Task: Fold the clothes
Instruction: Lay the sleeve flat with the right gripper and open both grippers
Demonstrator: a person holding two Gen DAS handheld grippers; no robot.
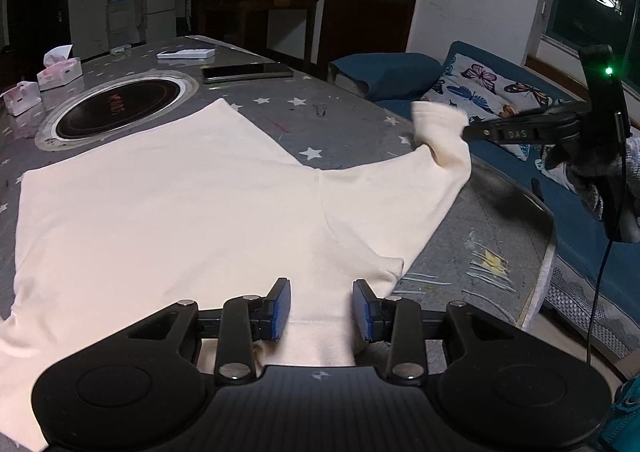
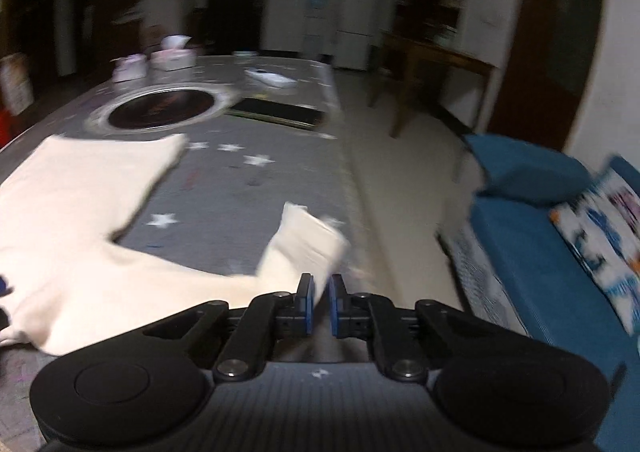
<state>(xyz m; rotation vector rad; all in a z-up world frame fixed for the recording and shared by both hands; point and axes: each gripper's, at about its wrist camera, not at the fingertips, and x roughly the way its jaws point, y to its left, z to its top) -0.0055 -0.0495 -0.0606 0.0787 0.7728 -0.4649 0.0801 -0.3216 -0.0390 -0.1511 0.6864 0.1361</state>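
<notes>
A cream long-sleeved top [image 1: 168, 208] lies spread flat on the grey star-patterned table [image 1: 340, 124]. My left gripper [image 1: 322, 306] is open, its blue pads [image 1: 280, 302] either side of the cloth at the near edge, by the collar. My right gripper [image 1: 466, 131] is shut on the right sleeve [image 1: 440, 132] and holds its cuff lifted above the table's right edge. In the blurred right wrist view the sleeve [image 2: 304, 248] runs from the narrow gap of the right gripper [image 2: 321, 302] to the body of the top [image 2: 80, 192].
A round inset hob [image 1: 120, 108] sits in the table beyond the top. A dark phone [image 1: 248, 72], a white box [image 1: 186, 53] and tissue packs [image 1: 60, 70] lie further back. A blue sofa [image 1: 540, 172] with a butterfly cushion [image 1: 488, 88] stands right of the table.
</notes>
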